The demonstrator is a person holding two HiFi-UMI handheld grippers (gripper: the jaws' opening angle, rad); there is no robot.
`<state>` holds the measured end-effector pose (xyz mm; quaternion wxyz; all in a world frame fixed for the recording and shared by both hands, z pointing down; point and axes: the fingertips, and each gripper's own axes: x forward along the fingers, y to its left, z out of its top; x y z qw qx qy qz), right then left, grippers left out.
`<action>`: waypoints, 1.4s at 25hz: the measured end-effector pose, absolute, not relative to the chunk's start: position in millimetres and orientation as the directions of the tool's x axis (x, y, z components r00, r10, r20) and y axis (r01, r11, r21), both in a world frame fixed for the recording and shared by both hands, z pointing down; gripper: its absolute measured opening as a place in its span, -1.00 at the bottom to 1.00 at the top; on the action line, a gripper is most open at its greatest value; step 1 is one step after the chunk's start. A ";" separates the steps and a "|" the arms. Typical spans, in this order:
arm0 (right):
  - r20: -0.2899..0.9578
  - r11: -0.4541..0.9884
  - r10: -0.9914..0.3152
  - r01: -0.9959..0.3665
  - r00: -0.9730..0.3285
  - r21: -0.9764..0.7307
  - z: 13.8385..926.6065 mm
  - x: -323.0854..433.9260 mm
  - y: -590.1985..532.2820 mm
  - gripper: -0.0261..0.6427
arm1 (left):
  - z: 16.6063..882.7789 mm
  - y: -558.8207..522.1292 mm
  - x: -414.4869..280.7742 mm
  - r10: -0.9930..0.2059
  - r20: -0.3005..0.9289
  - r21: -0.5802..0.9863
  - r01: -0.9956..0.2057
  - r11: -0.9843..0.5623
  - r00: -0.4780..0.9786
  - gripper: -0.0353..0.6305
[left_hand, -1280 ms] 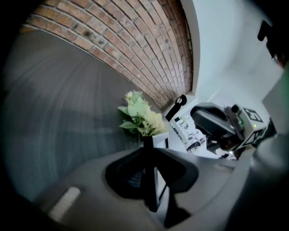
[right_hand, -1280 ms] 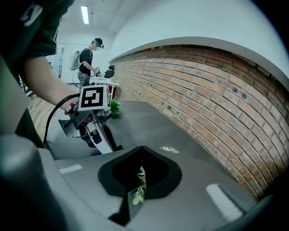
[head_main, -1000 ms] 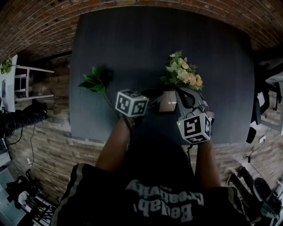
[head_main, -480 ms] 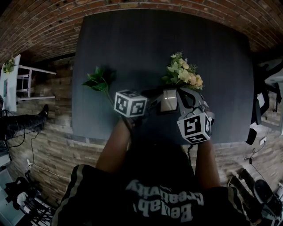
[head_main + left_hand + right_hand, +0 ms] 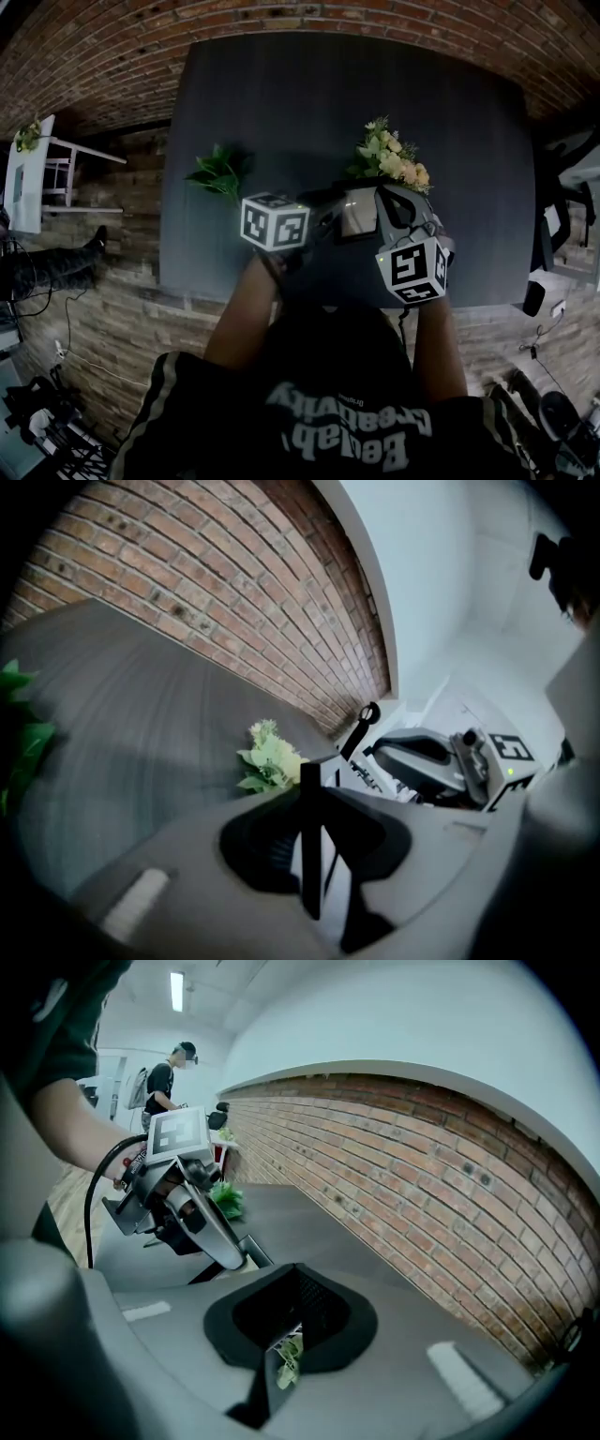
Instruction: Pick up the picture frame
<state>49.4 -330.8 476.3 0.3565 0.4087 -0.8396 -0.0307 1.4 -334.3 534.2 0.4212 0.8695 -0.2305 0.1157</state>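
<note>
The picture frame [image 5: 357, 214], black-rimmed with a pale glossy face, hangs just above the dark table [image 5: 281, 103], held from both sides. My left gripper [image 5: 327, 218] is shut on its left edge, and my right gripper [image 5: 385, 204] is shut on its right edge. In the left gripper view the frame [image 5: 310, 836] stands edge-on as a thin black bar between the jaws of the left gripper [image 5: 314, 860]. In the right gripper view the frame's edge [image 5: 270, 1377] sits in the jaws of the right gripper [image 5: 281, 1358], its glass mirroring flowers.
A bunch of cream and yellow flowers [image 5: 391, 159] lies just behind the frame. A green leafy sprig [image 5: 219, 173] lies to the left. The table's near edge [image 5: 281, 298] runs by my body. A brick wall [image 5: 281, 19] backs the table. A person [image 5: 167, 1077] stands far off.
Both grippers have risen a little with the frame held between them. The flowers and the sprig lie where they were.
</note>
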 end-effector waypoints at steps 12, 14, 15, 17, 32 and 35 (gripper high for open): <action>0.519 0.638 -0.742 -0.684 -0.424 0.353 445.0 47.9 -326.6 -0.90 | 488.4 -337.6 -6.7 -0.407 0.374 0.620 -0.551 -0.558 0.833 -0.67; 0.507 0.631 -0.748 -0.696 -0.428 0.343 439.7 48.8 -326.3 -0.90 | 479.4 -338.4 -7.1 -0.426 0.368 0.610 -0.560 -0.561 0.827 -0.67; 0.502 0.628 -0.751 -0.699 -0.429 0.342 437.1 49.1 -326.3 -0.90 | 474.6 -339.1 -7.5 -0.436 0.364 0.603 -0.565 -0.563 0.823 -0.67; 0.496 0.626 -0.754 -0.698 -0.430 0.347 431.9 49.3 -326.2 -0.90 | 464.9 -340.8 -8.3 -0.457 0.355 0.589 -0.575 -0.568 0.815 -0.67; 0.435 0.611 -0.779 -0.705 -0.452 0.361 394.5 49.8 -322.5 -0.90 | 407.0 -339.4 -4.7 -0.543 0.308 0.499 -0.619 -0.607 0.781 -0.67; 0.418 0.609 -0.783 -0.706 -0.461 0.362 383.2 48.3 -322.9 -0.90 | 394.3 -339.5 -6.5 -0.564 0.301 0.473 -0.634 -0.612 0.769 -0.67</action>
